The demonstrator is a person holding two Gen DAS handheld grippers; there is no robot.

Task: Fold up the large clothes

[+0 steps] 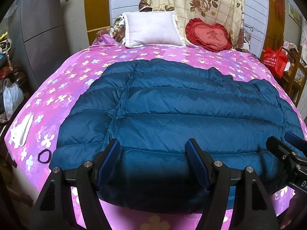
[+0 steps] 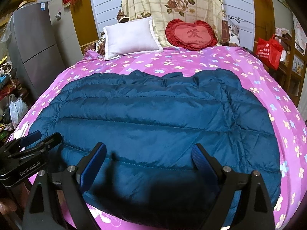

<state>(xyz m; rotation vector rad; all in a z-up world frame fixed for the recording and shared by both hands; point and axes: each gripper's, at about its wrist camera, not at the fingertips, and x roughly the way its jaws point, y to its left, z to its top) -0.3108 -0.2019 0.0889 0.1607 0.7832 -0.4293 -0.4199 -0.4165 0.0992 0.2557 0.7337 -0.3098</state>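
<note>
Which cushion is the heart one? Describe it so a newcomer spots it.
Start at the pink flowered bedspread and follow it to the head of the bed. Two cushions lean there. Beside the plain white rectangular pillow, the heart cushion is red, frilled, with a character on its face.

The red heart-shaped cushion [image 1: 208, 34] at the head of the bed carries one large Chinese character, 爱, and under it the small words "I LOVE YOU". In the right wrist view the black body of the left gripper [image 2: 31, 137] has the white brand name "GenRobot.AI". The red bag [image 2: 268, 50] at the right has white print, and the grey fridge [image 2: 36, 44] has a sticker, but both are too small to read.
</note>
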